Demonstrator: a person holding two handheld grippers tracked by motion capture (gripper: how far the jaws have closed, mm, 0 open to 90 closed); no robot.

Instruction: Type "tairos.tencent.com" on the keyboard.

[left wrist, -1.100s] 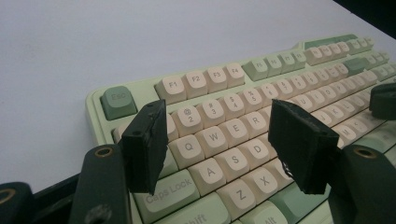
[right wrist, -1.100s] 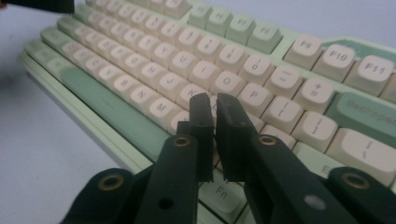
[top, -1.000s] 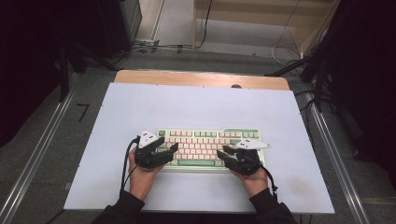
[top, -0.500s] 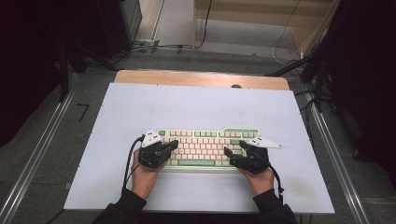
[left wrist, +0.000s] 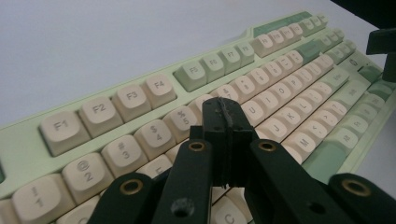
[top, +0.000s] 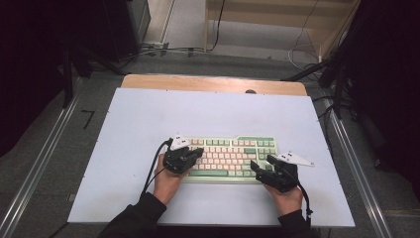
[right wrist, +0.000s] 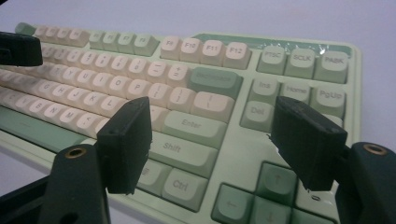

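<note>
Closest in, at six o'clock of the counter (top: 148, 119): two forearms, left hand (top: 166, 181) and right hand (top: 287, 198) each wrapped round a tool and pointed toward twelve o'clock.

Just beyond, left gripper (left wrist: 227, 112) pressed fully together, holding nothing, tip low over the number and letter rows at the nine o'clock end of the mint-and-cream keyboard (top: 233, 153); contact with a key impossible to tell.

Right gripper (right wrist: 215, 123) just opened wide, clamped on nothing, hovering over the Enter, Shift and arrow keys at the keyboard's four o'clock corner.

Keyboard itself lying flat and square near the counter's six o'clock edge, not lifted or gripped.

Judged from this: early going, both tools placed at the ends, any pressing or shifting of the keyboard not yet visibly done.
</note>
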